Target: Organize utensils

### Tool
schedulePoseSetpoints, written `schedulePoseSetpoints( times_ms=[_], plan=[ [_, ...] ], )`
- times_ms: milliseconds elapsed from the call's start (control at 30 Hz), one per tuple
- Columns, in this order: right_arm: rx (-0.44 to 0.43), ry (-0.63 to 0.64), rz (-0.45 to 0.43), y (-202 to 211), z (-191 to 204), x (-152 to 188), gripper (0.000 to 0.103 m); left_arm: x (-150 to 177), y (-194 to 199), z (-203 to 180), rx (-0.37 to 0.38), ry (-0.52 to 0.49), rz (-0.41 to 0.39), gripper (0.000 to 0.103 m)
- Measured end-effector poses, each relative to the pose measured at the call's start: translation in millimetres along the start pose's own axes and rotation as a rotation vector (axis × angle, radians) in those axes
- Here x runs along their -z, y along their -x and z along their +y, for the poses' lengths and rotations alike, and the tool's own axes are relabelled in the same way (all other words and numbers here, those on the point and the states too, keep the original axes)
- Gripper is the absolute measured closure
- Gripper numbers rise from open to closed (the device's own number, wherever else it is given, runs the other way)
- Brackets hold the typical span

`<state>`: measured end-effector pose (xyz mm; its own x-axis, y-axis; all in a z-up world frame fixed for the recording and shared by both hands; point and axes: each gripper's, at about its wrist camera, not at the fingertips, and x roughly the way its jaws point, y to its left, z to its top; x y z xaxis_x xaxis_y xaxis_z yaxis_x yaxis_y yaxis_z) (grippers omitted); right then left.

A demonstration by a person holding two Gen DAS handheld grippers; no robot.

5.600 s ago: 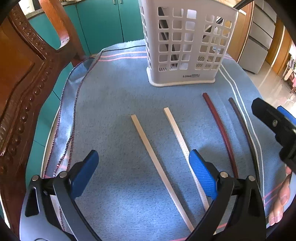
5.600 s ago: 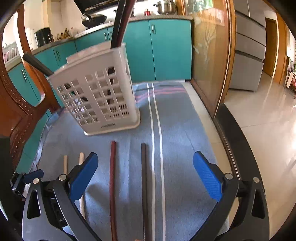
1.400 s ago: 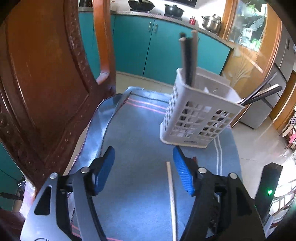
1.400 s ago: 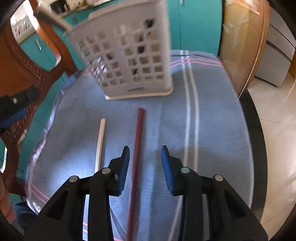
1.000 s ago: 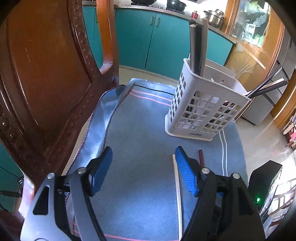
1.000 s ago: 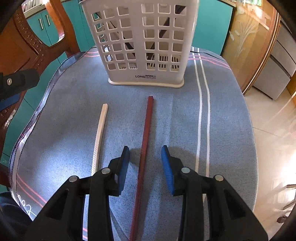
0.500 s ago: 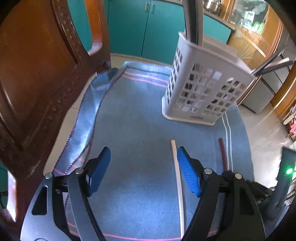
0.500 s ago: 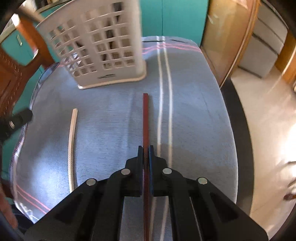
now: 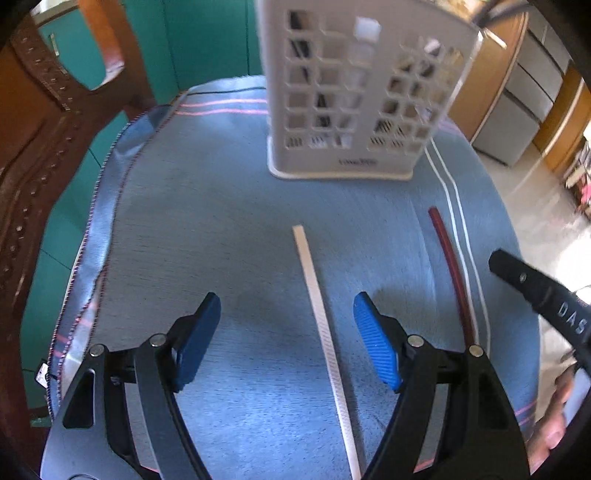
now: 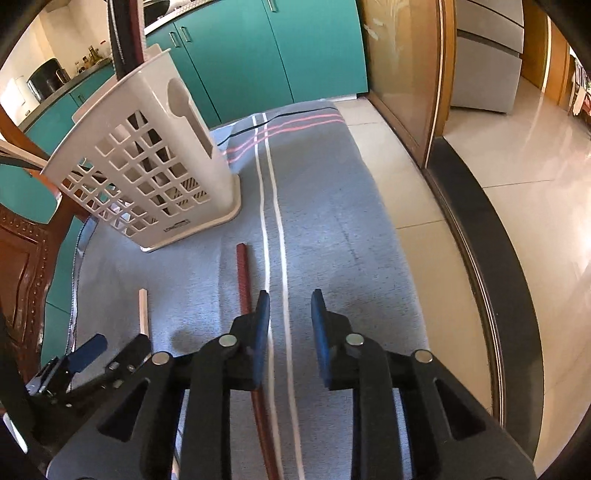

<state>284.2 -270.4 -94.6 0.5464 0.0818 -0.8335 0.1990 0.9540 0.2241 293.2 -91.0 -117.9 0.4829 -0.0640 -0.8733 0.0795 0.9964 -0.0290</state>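
A white slotted basket (image 9: 362,110) stands at the far end of the blue cloth, with dark chopsticks (image 10: 125,33) upright in it. On the cloth lie a white chopstick (image 9: 317,314) and a red chopstick (image 9: 452,273). My left gripper (image 9: 286,302) is open just above the cloth, and the white chopstick runs between its fingers, nearer the right one. My right gripper (image 10: 290,299) has its jaws opening, with only the striped cloth between them. The red chopstick (image 10: 243,280) runs along and under its left finger (image 10: 260,325), outside the gap.
A carved wooden chair (image 9: 44,147) stands close on the left. The cloth (image 9: 207,221) hangs over the table's edges, and tiled floor (image 10: 480,184) lies beyond the right edge. A hand (image 9: 557,417) holds the right gripper (image 9: 535,291) at the lower right.
The right gripper was shut on the red chopstick half a second ago; its jaws now stand apart, to the right of it. The left gripper has come lower over the white chopstick.
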Motion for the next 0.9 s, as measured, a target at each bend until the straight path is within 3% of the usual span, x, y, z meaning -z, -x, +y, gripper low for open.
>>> schedulePoseSetpoints(
  times_ms=[167,433,900],
  plan=[
    [-0.007,0.008,0.013,-1,-2,3,0.071,5,-7,-11,0.0,-0.039,0.005,0.034],
    [-0.006,0.021,0.023,-5,1,3,0.071,13,-1,-31,0.057,-0.145,-0.017,0.072],
    [0.002,0.047,0.035,-9,12,6,0.066,20,5,-1,0.058,-0.151,0.006,0.074]
  ],
)
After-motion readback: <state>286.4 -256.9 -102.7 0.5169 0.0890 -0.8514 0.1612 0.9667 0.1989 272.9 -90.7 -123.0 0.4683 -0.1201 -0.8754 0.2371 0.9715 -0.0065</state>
